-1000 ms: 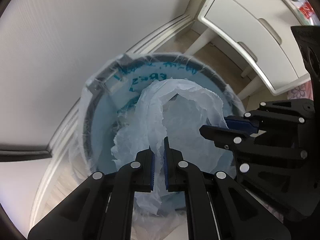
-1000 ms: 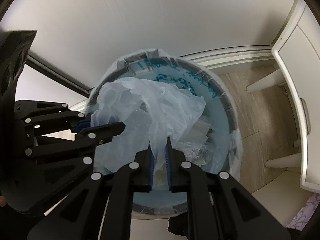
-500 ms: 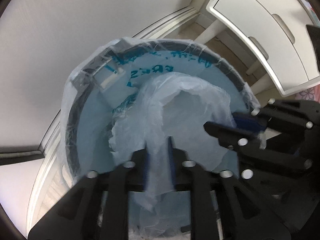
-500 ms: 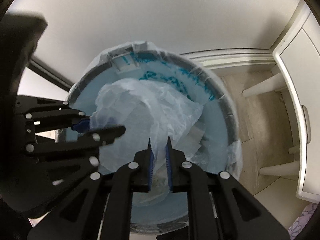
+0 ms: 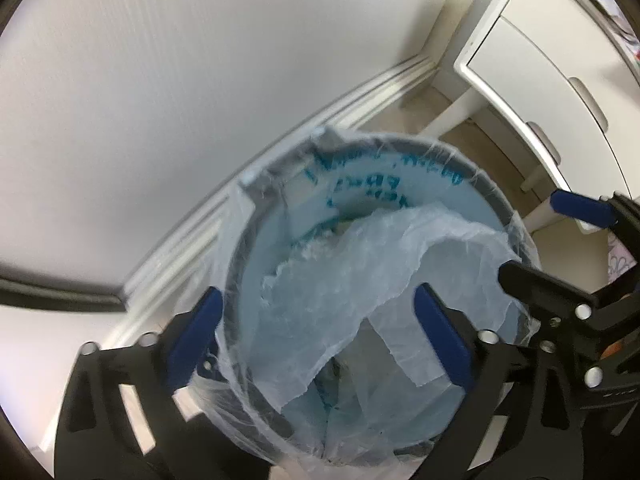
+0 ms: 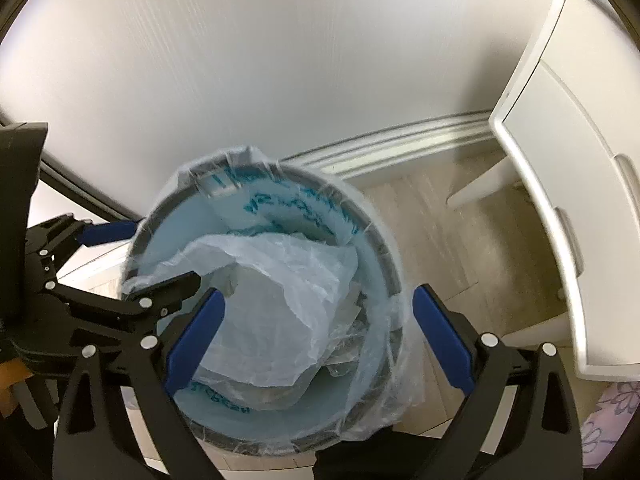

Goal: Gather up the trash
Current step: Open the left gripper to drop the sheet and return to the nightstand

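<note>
Grippers spreading wide over the bin (image 5: 486,184): left gripper (image 5: 316,334) and right gripper (image 6: 318,334) pinch nothing, so the loose plastic bag (image 6: 280,300) slumps inside, ready for regrabbing.

Pointing steeply down, side by side: left gripper (image 5: 316,332) and right gripper (image 6: 316,336), jaws opening wide, nothing pressed between blue pads (image 5: 198,334). Each showing at the other's near edge.

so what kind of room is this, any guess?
Probably a bedroom or similar room at home, not a kitchen. A lined trash bin stands on wood-look floor by a white wall with a baseboard, beside a white drawer unit on legs.
</note>
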Demonstrator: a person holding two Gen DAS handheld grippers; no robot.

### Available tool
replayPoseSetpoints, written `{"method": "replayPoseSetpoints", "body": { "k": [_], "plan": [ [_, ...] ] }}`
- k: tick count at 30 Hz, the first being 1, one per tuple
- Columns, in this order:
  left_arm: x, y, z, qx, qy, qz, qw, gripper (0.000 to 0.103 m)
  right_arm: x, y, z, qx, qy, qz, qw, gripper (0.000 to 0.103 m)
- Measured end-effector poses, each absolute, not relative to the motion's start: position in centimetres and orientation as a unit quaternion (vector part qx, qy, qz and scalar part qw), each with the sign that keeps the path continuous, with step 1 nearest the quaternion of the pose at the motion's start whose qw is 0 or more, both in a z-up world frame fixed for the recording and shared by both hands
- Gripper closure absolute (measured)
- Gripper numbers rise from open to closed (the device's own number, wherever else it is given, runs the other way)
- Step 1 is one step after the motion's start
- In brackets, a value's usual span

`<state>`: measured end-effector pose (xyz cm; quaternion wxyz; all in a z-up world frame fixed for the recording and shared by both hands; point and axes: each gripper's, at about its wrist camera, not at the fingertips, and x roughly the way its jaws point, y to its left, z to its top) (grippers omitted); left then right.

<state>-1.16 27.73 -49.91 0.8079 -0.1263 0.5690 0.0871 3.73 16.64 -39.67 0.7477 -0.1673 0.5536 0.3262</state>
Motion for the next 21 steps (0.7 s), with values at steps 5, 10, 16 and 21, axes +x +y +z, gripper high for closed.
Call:
{"method": "replayPoseSetpoints", "body": {
  "k": [5,10,16,21],
  "plan": [
    [-1.2,27.9,-47.1,-0.117,0.543,0.101,0.825,0.007,4.3,15.0,-36.1,-0.146,0.520,0.322,0.778,0.011],
    [-1.0,27.7,-42.0,-0.111,0.504,0.104,0.850,0.007,5.2,11.8,-30.4,-0.083,0.485,0.305,0.815,0.011],
    [0.9,24.3,-35.5,-0.092,0.455,0.071,0.883,0.007,7.2,6.0,-24.1,-0.035,0.449,0.260,0.854,0.011],
    [3.7,19.6,-30.6,-0.060,0.421,0.027,0.905,0.007,9.3,1.3,-19.8,-0.027,0.426,0.222,0.877,0.011]
  ]
}}
